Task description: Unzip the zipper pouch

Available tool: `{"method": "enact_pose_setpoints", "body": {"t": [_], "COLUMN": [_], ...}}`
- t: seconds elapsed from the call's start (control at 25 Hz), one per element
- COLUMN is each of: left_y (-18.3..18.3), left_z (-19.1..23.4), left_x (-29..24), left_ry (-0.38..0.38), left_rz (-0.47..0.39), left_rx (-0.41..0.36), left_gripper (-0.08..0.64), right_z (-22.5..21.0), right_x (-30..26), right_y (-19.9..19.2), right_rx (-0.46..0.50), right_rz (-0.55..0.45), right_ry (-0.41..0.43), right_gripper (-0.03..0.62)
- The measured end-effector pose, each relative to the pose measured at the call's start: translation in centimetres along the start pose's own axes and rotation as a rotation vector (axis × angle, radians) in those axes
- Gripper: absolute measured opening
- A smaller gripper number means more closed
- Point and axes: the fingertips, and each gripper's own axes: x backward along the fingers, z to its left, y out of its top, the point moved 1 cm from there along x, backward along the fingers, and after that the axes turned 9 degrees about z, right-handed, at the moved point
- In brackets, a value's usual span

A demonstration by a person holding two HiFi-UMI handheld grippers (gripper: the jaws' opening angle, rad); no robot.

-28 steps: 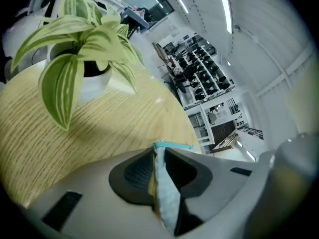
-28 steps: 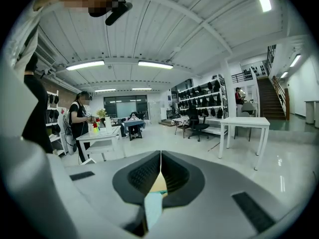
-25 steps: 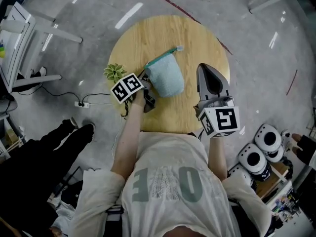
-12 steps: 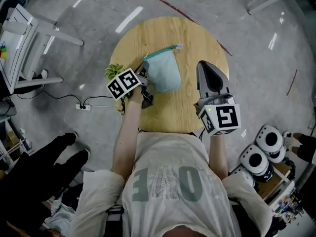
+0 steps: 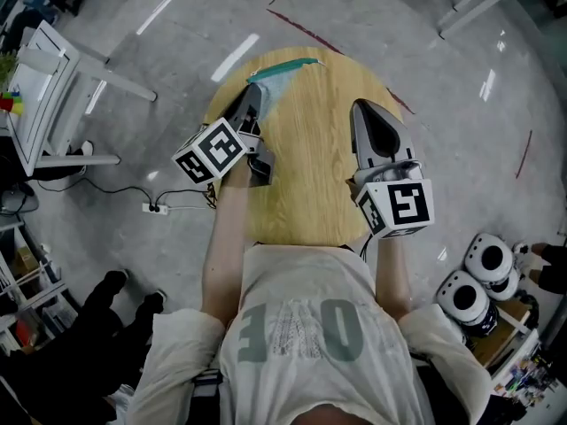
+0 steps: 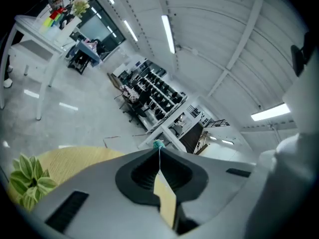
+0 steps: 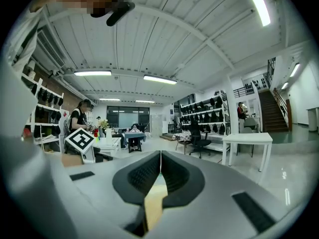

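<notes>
The left gripper's [image 6: 158,150] jaws were pressed together, pinching a thin pale thread that ran up the seam between them to a small teal knob at their tips. That knob belonged to the zipper pouch [image 6: 158,144], and the left gripper view showed nothing more of the pouch. The right gripper's [image 7: 160,154] ribbed dark pads met along a straight line with nothing between them.

From the head view the pouch [image 5: 271,85] appeared as soft, pale blue-green fabric at the far left rim of the round table [image 5: 310,175]. Its teal zipper edge [image 5: 288,65] formed the long axis, running across the view and rising slightly toward the right. The left gripper [image 5: 254,91] pointed away from the person and covered the pouch's near part. Whether the pouch rested on the wood or hung clear of it could not be told.

The right gripper [image 5: 364,109] hovered well apart over the table's right side, also pointing away. The table top was light wood with a fine straight grain. Each gripper carried a white marker cube [image 5: 210,151] with black squares.

Only the left gripper view showed a small plant [image 6: 27,180] with striped green leaves at the table's [image 6: 75,156] edge. Only the right gripper view showed a white desk [image 7: 247,141] across the room.
</notes>
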Motion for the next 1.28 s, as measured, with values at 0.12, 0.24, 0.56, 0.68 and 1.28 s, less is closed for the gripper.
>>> {"method": "enact_pose_setpoints", "body": {"t": [0.12,0.24,0.56,0.68,1.28], "left_y": [2.9,5.3,7.9,8.0,3.8], "left_z": [-2.4,-5.0,-12.2,-14.0,-15.7], "left_x": [1.1,2.3,6.0,7.3,9.9], "left_ry": [-0.029,-0.042,0.062,0.105,0.182], "left_rz": [-0.071,-0.146,-0.305,-0.367,-0.383], "left_rx": [-0.087,-0.198,-0.747,-0.869,-1.040], "left_gripper": [0.031,0.029,0.031,0.031,0.031], "right_z": [0.2,0.3,1.4,1.8,2.4], "right_x": [-0.1,-0.1,-0.1,-0.4,0.2], "right_y": [1.4,2.8,5.0,5.2,3.7], "right_rx": [0.003,0.011,-0.020,-0.031,-0.149], "right_rz": [-0.033,-0.064,-0.118,-0.122,-0.111], "right_ry": [0.005,0.023,0.082,0.097,0.126], "right_gripper": [0.029,0.029,0.029,0.031,0.031]}}
